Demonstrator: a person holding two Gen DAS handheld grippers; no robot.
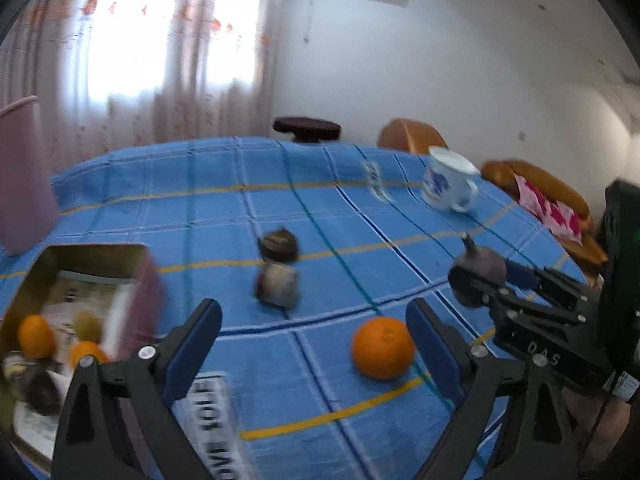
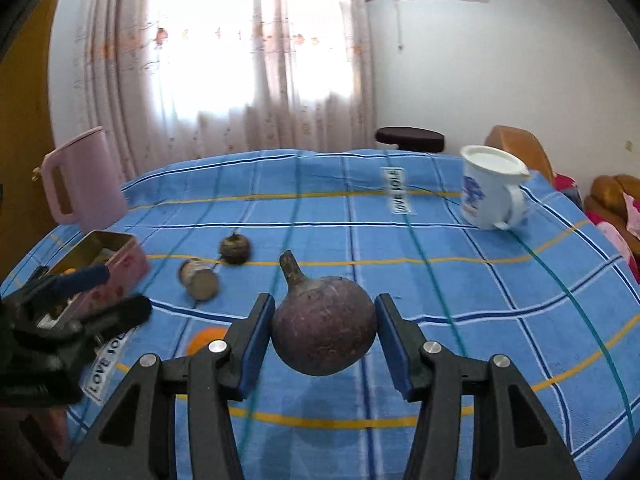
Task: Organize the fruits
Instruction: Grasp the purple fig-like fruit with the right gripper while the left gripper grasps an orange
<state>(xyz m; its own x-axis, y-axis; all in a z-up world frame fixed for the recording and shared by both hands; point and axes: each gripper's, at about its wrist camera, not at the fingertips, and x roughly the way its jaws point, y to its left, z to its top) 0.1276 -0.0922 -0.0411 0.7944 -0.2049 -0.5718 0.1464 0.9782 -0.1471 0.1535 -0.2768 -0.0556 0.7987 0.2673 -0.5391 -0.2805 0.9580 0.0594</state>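
The right gripper (image 2: pixel 324 344) pinched a dark purple fruit (image 2: pixel 325 326) above the blue cloth (image 2: pixel 480 280). The left gripper (image 1: pixel 316 344) was spread wide, empty, near an orange (image 1: pixel 383 347). I think the fruit goes left into the tin box (image 1: pixel 136 276) next. Only the left view showed the oranges inside.

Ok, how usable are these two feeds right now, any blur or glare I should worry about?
Left wrist view: motion-smeared, the tin box and the two dark fruits are soft, though the orange reads well enough. Right wrist view: sharper on the held purple fruit, blurred toward the left edge. Both views: the window is blown out, and the fisheye bends the table.
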